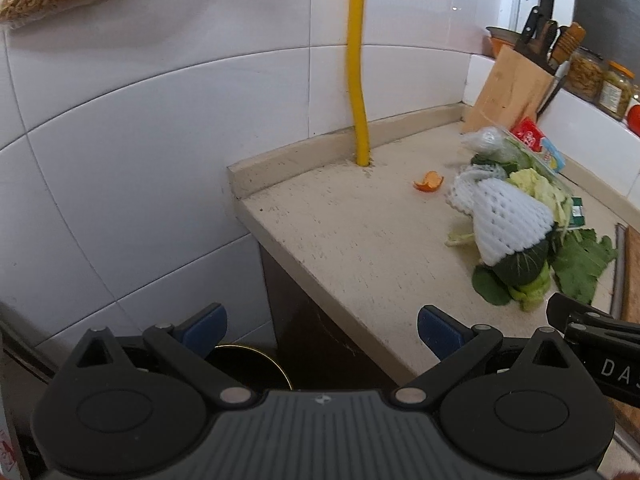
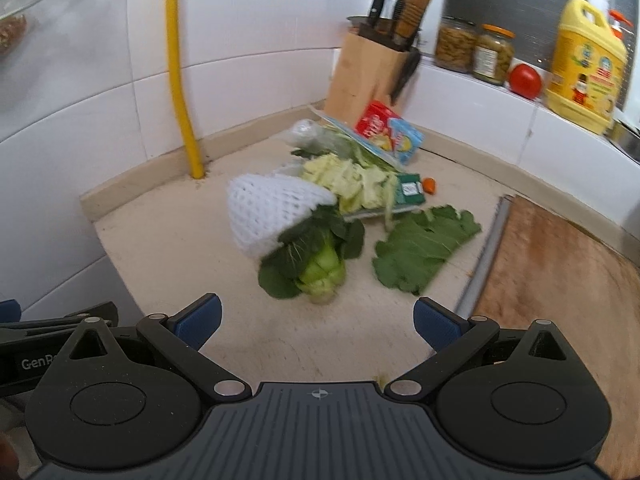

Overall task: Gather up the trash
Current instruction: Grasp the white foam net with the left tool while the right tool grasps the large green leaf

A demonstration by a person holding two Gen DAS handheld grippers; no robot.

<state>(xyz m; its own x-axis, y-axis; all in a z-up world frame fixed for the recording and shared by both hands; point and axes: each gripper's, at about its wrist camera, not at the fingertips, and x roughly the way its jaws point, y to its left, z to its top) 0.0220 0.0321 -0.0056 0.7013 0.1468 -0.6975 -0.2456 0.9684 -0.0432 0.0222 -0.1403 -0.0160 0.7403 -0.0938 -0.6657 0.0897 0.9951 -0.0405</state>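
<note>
Blue-padded left gripper (image 1: pixel 322 330) and right gripper (image 2: pixel 316 322) hover spread and empty, level before the counter (image 2: pixel 168 240) scraps.

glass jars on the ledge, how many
2, side by side on the white ledge right of the knife block: brown-filled jar, then green-filled jar. More could be hidden.

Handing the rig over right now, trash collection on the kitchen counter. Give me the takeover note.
Left gripper: open, empty, off the counter's left edge.
Right gripper: open, empty, facing the pile.
On the counter: white foam net over a bok choy, loose green leaf, cabbage scraps, two cartons, orange peel.
Done: nothing is gripped.
Left: pick up every scrap. A dark round container sits below the counter; possibly the bin.
</note>
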